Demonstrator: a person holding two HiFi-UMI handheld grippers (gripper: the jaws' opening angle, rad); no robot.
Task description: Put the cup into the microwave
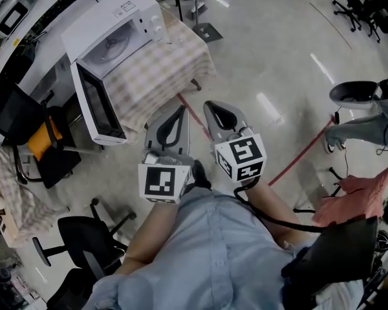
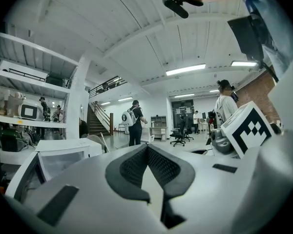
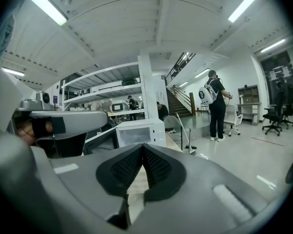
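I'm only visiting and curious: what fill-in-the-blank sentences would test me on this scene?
The microwave has its door standing ____.
The cloth under it has a ____ pattern.
The left gripper and the right gripper both have jaws that are ____ and empty.
Missing words: open; checked; shut.

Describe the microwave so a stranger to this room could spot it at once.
Find the table with the checked cloth on the open floor. At its left side sits the microwave, a white box. Unlike anything nearby, its dark-windowed door hangs wide open and two knobs sit on its front.
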